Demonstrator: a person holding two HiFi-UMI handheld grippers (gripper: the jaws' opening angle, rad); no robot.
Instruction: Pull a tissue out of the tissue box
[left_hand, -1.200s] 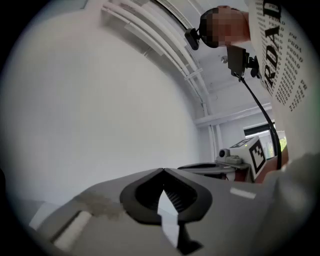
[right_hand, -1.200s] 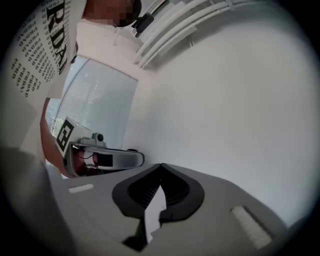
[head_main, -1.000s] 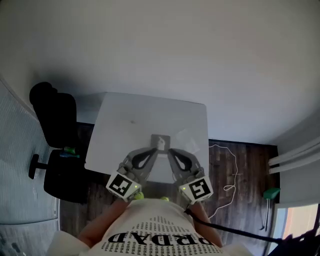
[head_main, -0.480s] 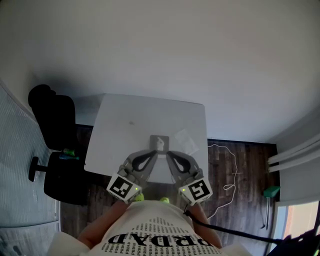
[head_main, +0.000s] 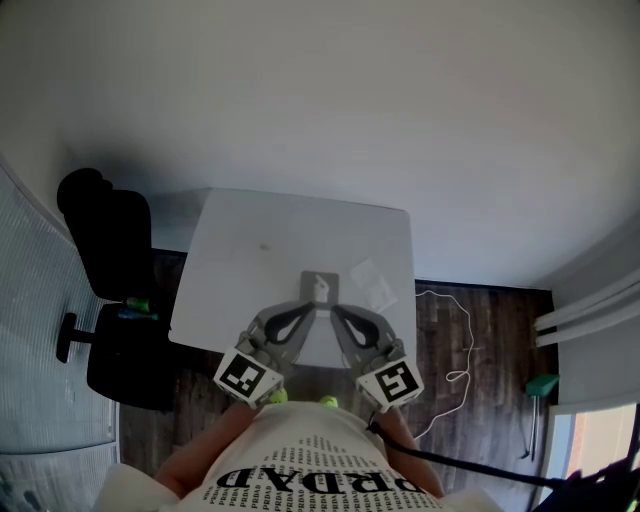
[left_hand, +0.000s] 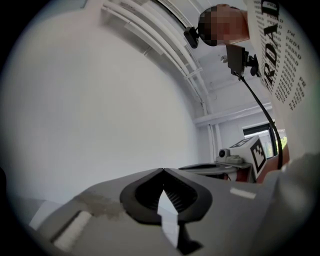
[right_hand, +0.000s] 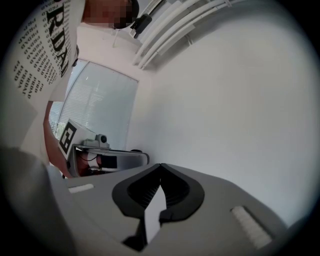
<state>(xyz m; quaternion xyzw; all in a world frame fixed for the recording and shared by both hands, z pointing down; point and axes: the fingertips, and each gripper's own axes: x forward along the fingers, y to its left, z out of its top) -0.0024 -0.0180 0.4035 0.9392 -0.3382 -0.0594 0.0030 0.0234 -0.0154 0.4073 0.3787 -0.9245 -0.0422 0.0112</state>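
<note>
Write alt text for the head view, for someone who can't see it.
Seen from above, a person holds the left gripper and right gripper, both closed, pointed toward a grey tissue box with a tissue poking up, on a white table; a black chair stands left.

White table (head_main: 260, 240), grey tissue box (head_main: 318, 286), black chair (head_main: 115, 250), dark wood-grain floor (head_main: 490, 330); left gripper (head_main: 305, 301) and right gripper (head_main: 336, 306) are grey.
</note>
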